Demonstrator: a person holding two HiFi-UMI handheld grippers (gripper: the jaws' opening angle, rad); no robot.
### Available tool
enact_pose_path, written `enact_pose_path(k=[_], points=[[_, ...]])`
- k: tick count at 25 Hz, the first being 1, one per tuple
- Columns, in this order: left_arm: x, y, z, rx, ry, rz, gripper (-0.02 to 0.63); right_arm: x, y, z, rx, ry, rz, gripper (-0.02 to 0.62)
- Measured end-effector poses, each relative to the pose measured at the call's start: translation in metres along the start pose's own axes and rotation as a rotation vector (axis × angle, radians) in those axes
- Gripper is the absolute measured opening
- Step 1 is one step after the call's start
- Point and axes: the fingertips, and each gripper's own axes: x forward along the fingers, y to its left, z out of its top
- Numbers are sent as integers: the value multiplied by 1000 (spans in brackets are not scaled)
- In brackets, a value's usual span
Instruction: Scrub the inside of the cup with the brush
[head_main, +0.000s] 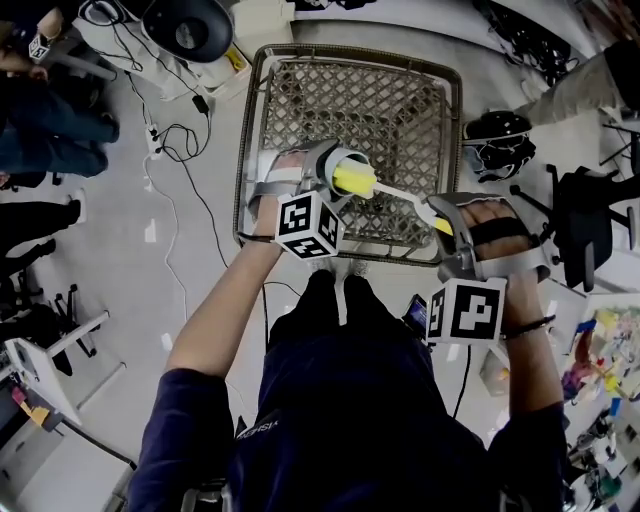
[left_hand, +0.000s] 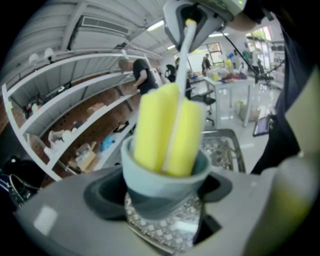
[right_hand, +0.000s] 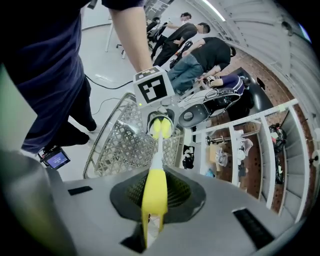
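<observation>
Pale green cup (left_hand: 161, 184) clamped in left gripper (left_hand: 163, 196), tilted on its side over wire basket (head_main: 456, 122), yellow sponge head of brush (left_hand: 168, 131) sat inside cup mouth, white stem running back to yellow handle, handle clamped in right gripper (right_hand: 150, 221).

The pale blue-grey round cup (left_hand: 165, 186) has a darker grey band. The sponge-headed plastic brush (left_hand: 167, 131) is bright yellow with a white stem and yellow handle. The wire metal basket (head_main: 249, 130) shows a silvery diamond lattice.
</observation>
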Motion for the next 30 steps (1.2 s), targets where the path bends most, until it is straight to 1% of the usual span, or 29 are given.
enact_pose_path(k=[4,9,12,16,20,23,26,30], points=[[-1,4,1,-11,0,8,397,7,0,-11,28,19,10,28],[0,8,-2,-15,17,11,397,4,13,-2,24,-22,48,28],[2,4,-2,-11,25,-4,396,4,9,3,30,-42,39,28],[2,2,2,-8,21,-7,396,8,-1,-7,57,-29,18,28],[2,10,2,-18,23,5,396,11,9,-13,63,-21,46,28],[5,12,0,-15,32,-1,396,7,15,-5,57,-40,65,28],[7,6,-1,-7,37,-19,396,7,11,-1,58,-49,57,28],[9,3,0,-7,34,-27,396,15,3,-16,88,-21,49,28]])
